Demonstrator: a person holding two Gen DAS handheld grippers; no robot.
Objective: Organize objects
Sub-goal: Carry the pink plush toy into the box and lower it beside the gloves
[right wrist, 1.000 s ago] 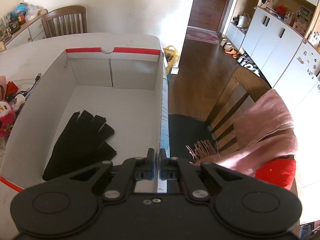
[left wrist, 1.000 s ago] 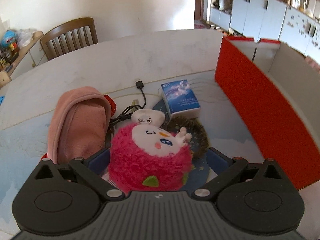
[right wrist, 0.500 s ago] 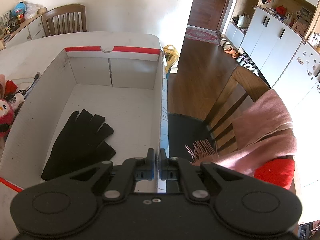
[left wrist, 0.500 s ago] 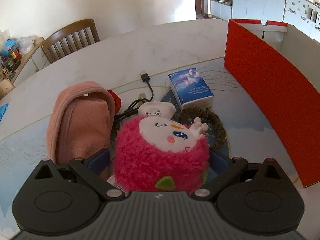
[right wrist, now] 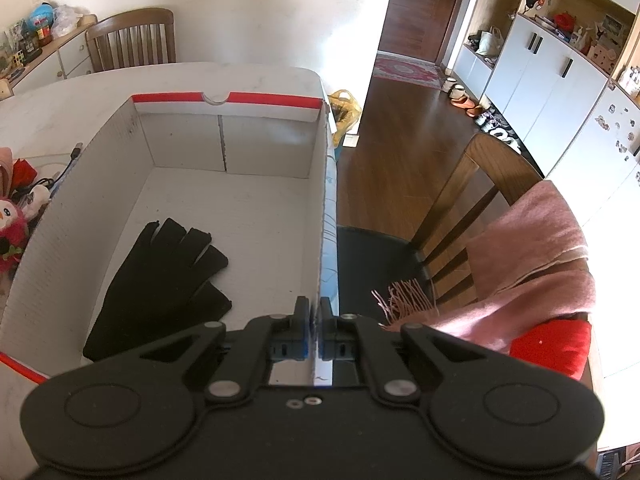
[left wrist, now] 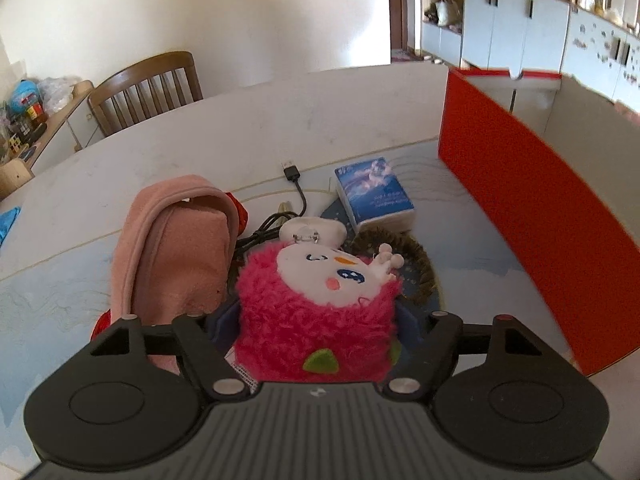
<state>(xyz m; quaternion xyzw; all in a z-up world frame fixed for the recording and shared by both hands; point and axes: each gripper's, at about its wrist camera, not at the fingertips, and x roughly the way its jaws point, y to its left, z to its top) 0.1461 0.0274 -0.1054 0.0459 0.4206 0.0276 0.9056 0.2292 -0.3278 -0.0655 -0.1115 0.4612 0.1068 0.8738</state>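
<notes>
While the left tongs (left wrist: 318, 320) have just been closing, the left wrist view shows a shaggy magenta plush toy (left wrist: 316, 320) wedged between the blue pads, which appear to press its fuzzy flanks. It has a smooth white face, an orange beak, a pink cheek spot and a green felt leaf near its base. Beside it lies a soft pink fleece pouch (left wrist: 176, 252), rounded at the top, with a black USB cable (left wrist: 298, 196) and a glossy blue tissue pack (left wrist: 374, 194) toward the tabletop's (left wrist: 200, 152) far edge. A box (left wrist: 532, 232) with a flat red outer wall stands to the right.

Over to the right wrist view: the right tongs (right wrist: 314, 320) are clenched on the thin cardboard wall of that box (right wrist: 236, 200), white and corrugated inside. Black knit gloves (right wrist: 160, 280) lie flat on its floor. The plush (right wrist: 12, 232) peeks in outside the box's left wall.
</notes>
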